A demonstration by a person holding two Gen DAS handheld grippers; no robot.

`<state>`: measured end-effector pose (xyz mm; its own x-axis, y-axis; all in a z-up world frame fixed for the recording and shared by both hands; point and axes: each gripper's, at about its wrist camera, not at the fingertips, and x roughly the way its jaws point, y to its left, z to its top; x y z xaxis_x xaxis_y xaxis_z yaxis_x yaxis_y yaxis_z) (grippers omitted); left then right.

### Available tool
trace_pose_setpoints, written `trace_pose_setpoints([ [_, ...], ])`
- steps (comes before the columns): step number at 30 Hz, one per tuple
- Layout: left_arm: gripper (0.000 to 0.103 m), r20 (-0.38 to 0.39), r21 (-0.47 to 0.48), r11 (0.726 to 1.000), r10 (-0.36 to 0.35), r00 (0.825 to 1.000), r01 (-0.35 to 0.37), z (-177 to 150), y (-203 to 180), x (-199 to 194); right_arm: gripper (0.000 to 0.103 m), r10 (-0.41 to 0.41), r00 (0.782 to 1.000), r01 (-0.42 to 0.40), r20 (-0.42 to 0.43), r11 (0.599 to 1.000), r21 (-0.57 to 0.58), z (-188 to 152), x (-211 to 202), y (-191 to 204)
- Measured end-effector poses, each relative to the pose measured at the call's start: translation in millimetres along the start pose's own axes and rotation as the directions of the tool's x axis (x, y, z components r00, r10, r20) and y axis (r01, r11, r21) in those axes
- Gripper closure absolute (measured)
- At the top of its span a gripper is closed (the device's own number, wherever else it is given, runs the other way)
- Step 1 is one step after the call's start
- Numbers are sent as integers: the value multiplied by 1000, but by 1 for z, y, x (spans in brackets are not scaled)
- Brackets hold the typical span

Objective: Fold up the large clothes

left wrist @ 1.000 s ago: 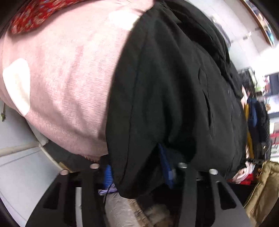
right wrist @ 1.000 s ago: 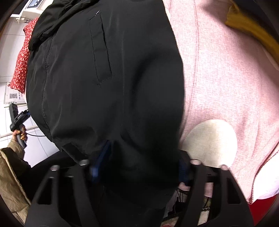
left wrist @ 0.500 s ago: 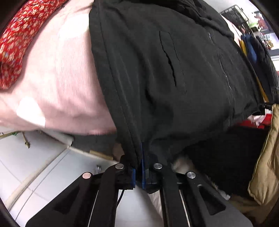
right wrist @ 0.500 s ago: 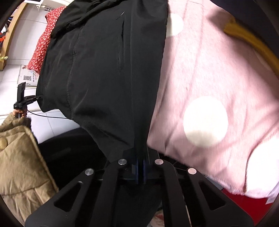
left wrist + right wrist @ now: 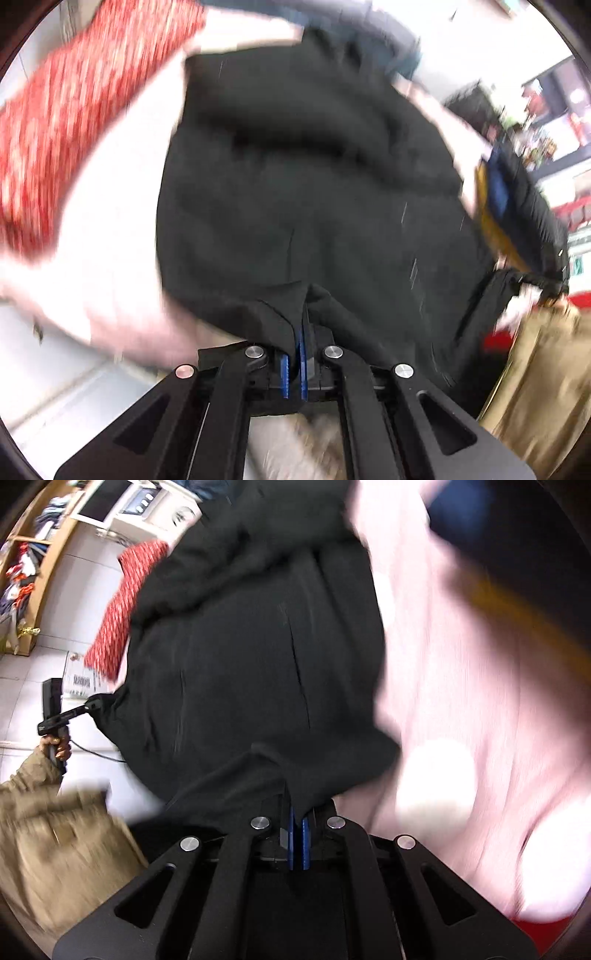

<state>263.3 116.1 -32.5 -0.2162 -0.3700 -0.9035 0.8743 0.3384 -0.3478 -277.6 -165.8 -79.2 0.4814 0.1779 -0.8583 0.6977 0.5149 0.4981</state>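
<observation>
A large black jacket (image 5: 314, 206) lies on a pink blanket with white dots (image 5: 110, 236). My left gripper (image 5: 295, 354) is shut on the jacket's near hem, the cloth pinched between its blue pads. In the right wrist view the same jacket (image 5: 251, 672) fills the middle, and my right gripper (image 5: 298, 834) is shut on another part of its hem. The left gripper also shows in the right wrist view (image 5: 92, 705), clamped on the jacket's far corner. Both views are blurred by motion.
A red floral garment (image 5: 74, 118) lies on the blanket's left side, also in the right wrist view (image 5: 125, 605). Yellow and blue clothes (image 5: 498, 206) lie to the right of the jacket. A tan coat sleeve (image 5: 48, 830) and white tiled floor (image 5: 55, 387) are below.
Both grippers closed from open onto the jacket's hem about half a second ago. They have since lifted and pulled the hem, and the jacket bunches up as it moves.
</observation>
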Motion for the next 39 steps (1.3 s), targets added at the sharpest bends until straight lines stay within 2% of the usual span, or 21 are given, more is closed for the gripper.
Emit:
trace_pose_setpoints([
  [2,99,77,-13,1000,18,997,-17,30,-6,-6,100,-45,997,47,65,998,-32,34,-3,4],
  [3,100,107,-22,999,32,994,-30,47,-18,-1,100,-75,992,81,105,996,-49,56,-4,7],
  [5,100,154,-56,997,66,986,-58,81,-14,2,100,-134,977,147,168,986,-72,92,-7,11],
  [9,100,204,-146,985,122,971,-93,124,0,10,100,-254,929,281,269,957,-69,158,-16,9],
  [12,100,249,-261,962,154,956,-87,164,23,12,100,-320,893,347,318,937,-31,192,-24,-1],
  [14,100,265,-290,954,161,951,-81,178,43,3,100,-356,866,381,350,925,-2,211,-26,2],
  [16,100,263,-288,954,165,951,-86,203,46,12,100,-374,851,399,368,917,8,232,-18,10],
  [19,100,267,-316,942,202,942,-112,237,49,31,100,-462,800,498,382,867,7,260,-1,31],
  [22,100,300,-368,928,175,938,-56,266,60,44,100,-495,785,534,372,845,-3,277,10,32],
  [26,99,282,-406,912,187,941,-59,299,70,60,100,-538,769,573,345,820,4,302,25,25],
  [28,96,228,-476,878,187,956,-58,307,81,73,100,-563,773,592,294,806,-13,314,41,19],
  [30,93,190,-557,830,133,973,-5,307,97,83,99,-559,780,586,281,810,-15,318,51,17],
  [31,83,194,-583,812,124,973,13,307,104,83,94,-561,784,584,266,812,-7,317,54,15],
  [32,73,222,-613,789,125,967,39,303,112,77,84,-571,781,589,253,808,7,317,55,14],
  [33,48,266,-635,769,139,954,66,299,120,67,79,-571,780,587,257,810,20,315,54,13],
  [34,32,300,-648,757,156,941,81,297,125,57,71,-552,786,564,278,825,42,312,49,13],
  [35,29,338,-655,749,175,925,98,294,129,46,62,-542,785,549,299,833,68,307,44,12],
  [36,28,375,-651,750,184,908,117,291,133,33,52,-550,771,550,321,829,97,302,37,12],
  [37,26,400,-641,758,193,896,123,289,134,22,30,-557,755,552,346,825,124,297,31,12],
  [38,26,408,-627,772,205,889,109,288,133,14,26,-565,729,551,388,819,158,289,21,12],
  [39,26,409,-604,793,218,886,84,286,128,9,26,-576,706,554,413,812,185,282,14,13],
])
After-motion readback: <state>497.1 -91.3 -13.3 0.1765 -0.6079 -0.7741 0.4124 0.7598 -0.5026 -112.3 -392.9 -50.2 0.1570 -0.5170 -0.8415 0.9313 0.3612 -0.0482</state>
